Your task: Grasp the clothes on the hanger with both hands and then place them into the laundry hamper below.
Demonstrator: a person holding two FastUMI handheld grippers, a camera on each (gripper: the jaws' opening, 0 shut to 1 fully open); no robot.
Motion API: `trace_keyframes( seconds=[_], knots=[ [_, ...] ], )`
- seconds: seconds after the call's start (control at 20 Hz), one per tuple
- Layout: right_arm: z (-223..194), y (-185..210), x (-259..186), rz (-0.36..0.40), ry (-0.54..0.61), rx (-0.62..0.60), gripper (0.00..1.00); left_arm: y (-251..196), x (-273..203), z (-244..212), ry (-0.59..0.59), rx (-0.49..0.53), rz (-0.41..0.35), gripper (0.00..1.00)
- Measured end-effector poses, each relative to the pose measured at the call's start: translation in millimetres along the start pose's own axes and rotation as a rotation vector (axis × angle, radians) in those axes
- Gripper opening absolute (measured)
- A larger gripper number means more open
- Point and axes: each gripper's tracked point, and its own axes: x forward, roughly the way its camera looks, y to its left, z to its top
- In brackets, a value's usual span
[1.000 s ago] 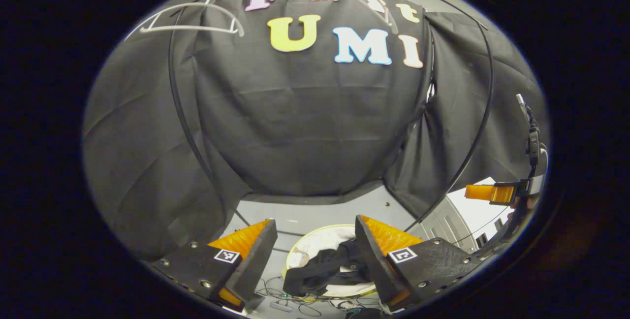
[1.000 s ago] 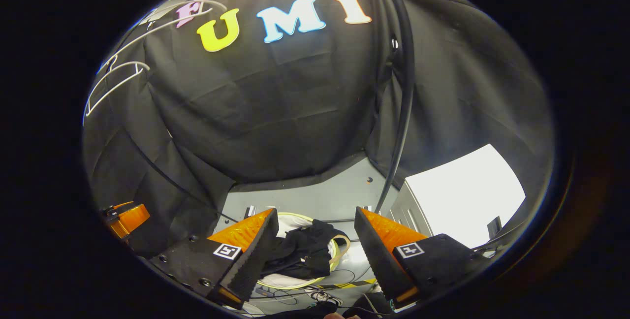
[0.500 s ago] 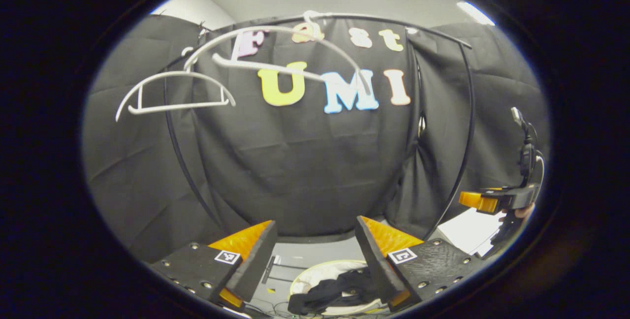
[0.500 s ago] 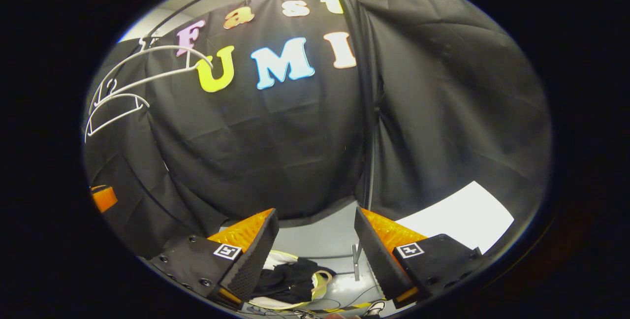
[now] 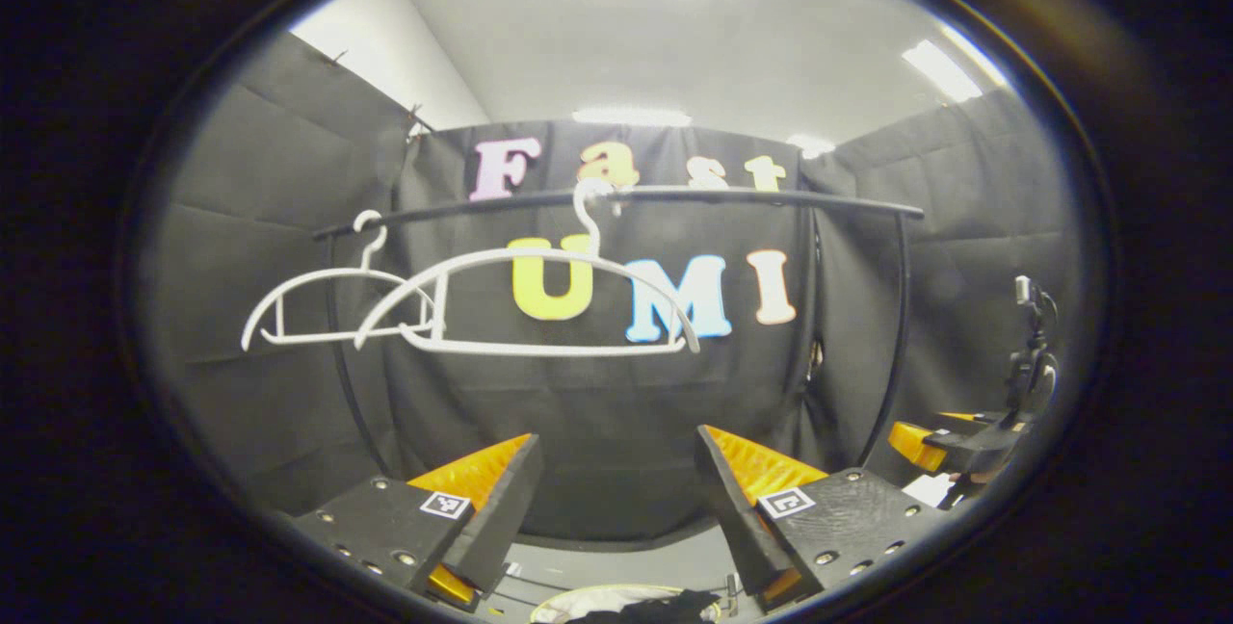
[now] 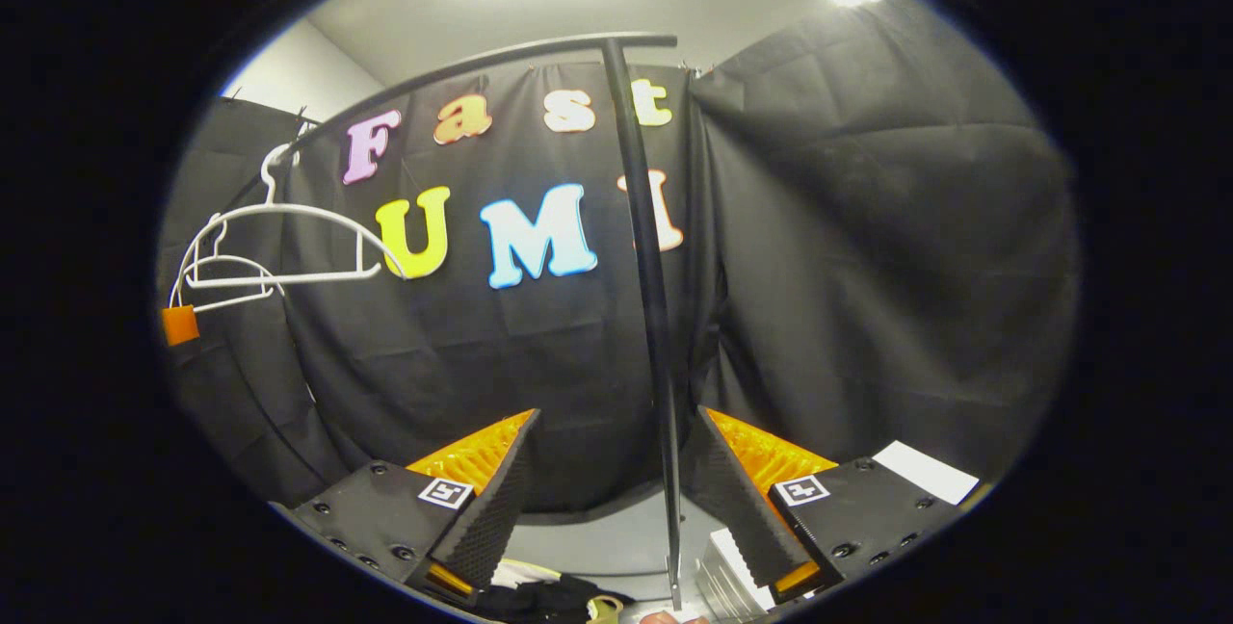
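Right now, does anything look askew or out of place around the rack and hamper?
Nothing looks damaged. Two white hangers hang bare on the rail, the nearer one tilted. Dark clothes lie bunched in the hamper below. Both hand-held grippers are open and hold nothing.

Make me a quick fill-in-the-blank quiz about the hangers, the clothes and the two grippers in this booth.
1. The two white hangers hang from the black ____.
2. Both hangers are ____ of clothes.
3. The dark clothes lie in the ____ below.
4. The jaws of the left gripper and right gripper stand ____.

Missing words: rail; bare; hamper; open
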Motion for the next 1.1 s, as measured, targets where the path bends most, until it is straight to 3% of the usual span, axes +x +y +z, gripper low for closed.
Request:
trace_keyframes(
  seconds=[0.05,0.1,0.15,0.3,0.35,0.4,0.55,0.85,1.1],
  knots=[
    [15.0,1.8,1.7,0.000,-0.032,-0.009,0.98,3.8,0.9,7.2,-0.015,-0.006,0.018,0.91],
    [28.8,1.8,0.3,0.001,-0.068,-0.021,0.92,7.4,-0.9,15.6,-0.032,-0.016,0.037,0.91],
    [41.6,3.7,-1.1,0.002,-0.097,-0.031,0.97,13.0,-9.3,33.6,-0.049,-0.027,0.053,0.91],
    [63.4,12.5,-4.0,0.014,-0.165,-0.049,0.97,39.7,-25.1,63.1,-0.108,-0.033,0.104,0.91],
    [67.2,19.1,-7.3,0.031,-0.179,-0.055,0.92,48.1,-28.1,62.6,-0.112,-0.015,0.129,0.92],
    [69.7,26.2,-8.8,0.043,-0.186,-0.065,0.97,53.7,-30.4,62.7,-0.106,0.007,0.147,0.91],
    [71.4,36.2,-23.3,0.055,-0.186,-0.096,0.98,49.6,-29.3,58.7,-0.095,0.036,0.120,0.91],
    [57.9,60.5,-30.7,0.068,-0.149,-0.093,0.98,59.2,-38.3,25.4,-0.054,-0.073,0.092,0.92],
    [52.4,64.2,-32.0,0.039,-0.133,-0.065,0.98,80.8,-28.9,8.1,-0.026,-0.027,0.108,0.92]
  ],
)
